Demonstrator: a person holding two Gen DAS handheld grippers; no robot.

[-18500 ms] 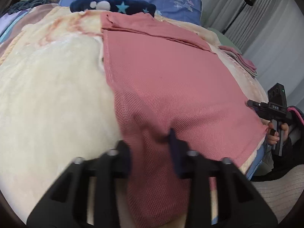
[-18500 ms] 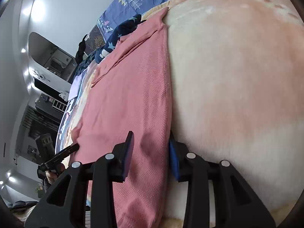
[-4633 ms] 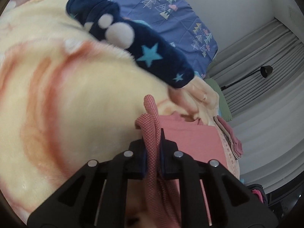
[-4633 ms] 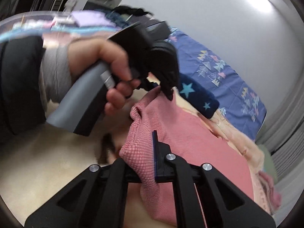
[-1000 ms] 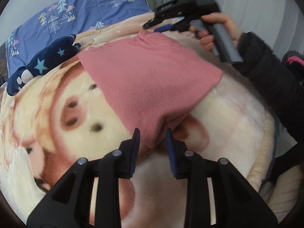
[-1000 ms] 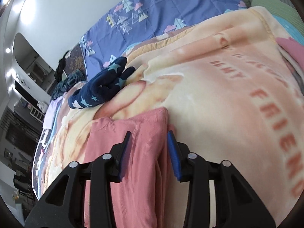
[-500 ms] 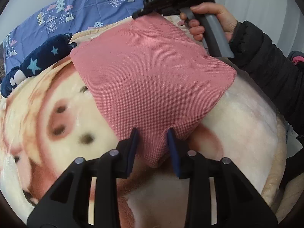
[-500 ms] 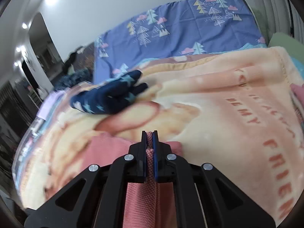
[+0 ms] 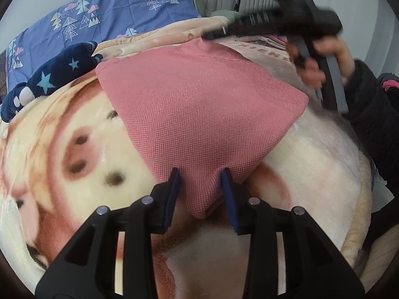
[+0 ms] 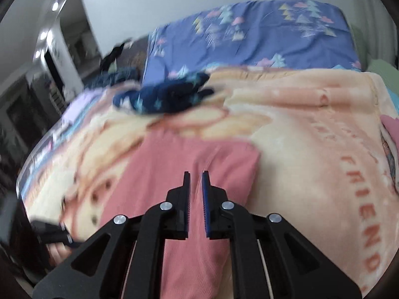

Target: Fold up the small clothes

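Observation:
A pink knit cloth [image 9: 204, 104] lies folded on the cream printed blanket [image 9: 62, 129]. Its near corner sits between the fingers of my left gripper [image 9: 199, 177], whose jaws are opening; the pads stand apart from the fabric. In the right wrist view the same pink cloth [image 10: 179, 164] spreads under my right gripper [image 10: 195, 177]. Its jaws are opening by a narrow slit with nothing pinched in it. From the left wrist view, the right gripper [image 9: 208, 35] hovers at the cloth's far corner, held by a person's hand [image 9: 324, 57].
A navy star-patterned garment [image 9: 57, 74] lies at the blanket's far left, also the navy garment [image 10: 169, 94] ahead. Behind it is a blue tree-print pillow [image 10: 249, 32]. Folded pink pieces [image 10: 391, 129] sit at the right edge. A dark sleeve [image 9: 369, 114] crosses the right side.
The right gripper, shut on the cloth's far fold half a second ago, now shows a slit and has swung sideways. The cloth lies flatter. The left jaws stand slightly wider.

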